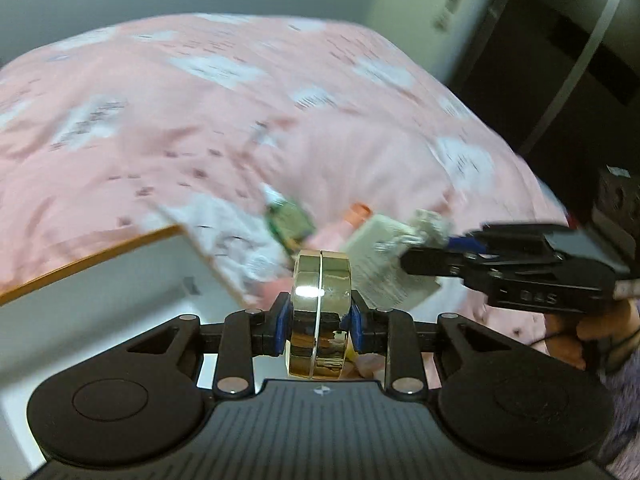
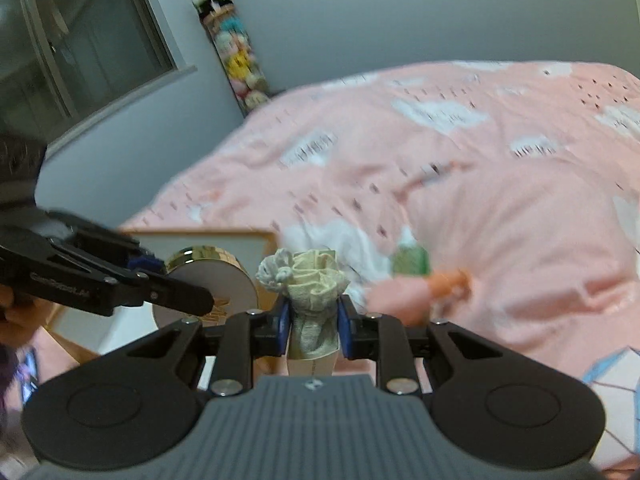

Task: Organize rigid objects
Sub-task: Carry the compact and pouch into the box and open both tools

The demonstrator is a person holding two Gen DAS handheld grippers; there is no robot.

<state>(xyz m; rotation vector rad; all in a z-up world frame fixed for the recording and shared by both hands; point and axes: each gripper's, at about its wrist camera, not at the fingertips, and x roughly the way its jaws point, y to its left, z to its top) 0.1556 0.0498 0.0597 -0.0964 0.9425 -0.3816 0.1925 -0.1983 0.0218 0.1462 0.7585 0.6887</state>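
Observation:
My left gripper (image 1: 318,318) is shut on a round gold compact case (image 1: 320,312), held on edge above the pink bed; the case also shows in the right wrist view (image 2: 208,284) with my left gripper (image 2: 176,292) around it. My right gripper (image 2: 312,316) is shut on a beige crumpled flower-like ornament (image 2: 310,280) on a pale base. In the left wrist view my right gripper (image 1: 424,256) holds that ornament (image 1: 424,228) at the right. A white tray with a wooden rim (image 1: 100,252) lies at lower left, and it shows behind the case (image 2: 240,236).
A pink bedspread (image 1: 200,120) with white cloud prints fills both views. On it lie a green bottle (image 2: 410,260), an orange-capped item (image 2: 450,280), a white box (image 1: 384,268) and a small pen-like object (image 2: 436,172). A stuffed-toy column (image 2: 236,48) leans on the wall.

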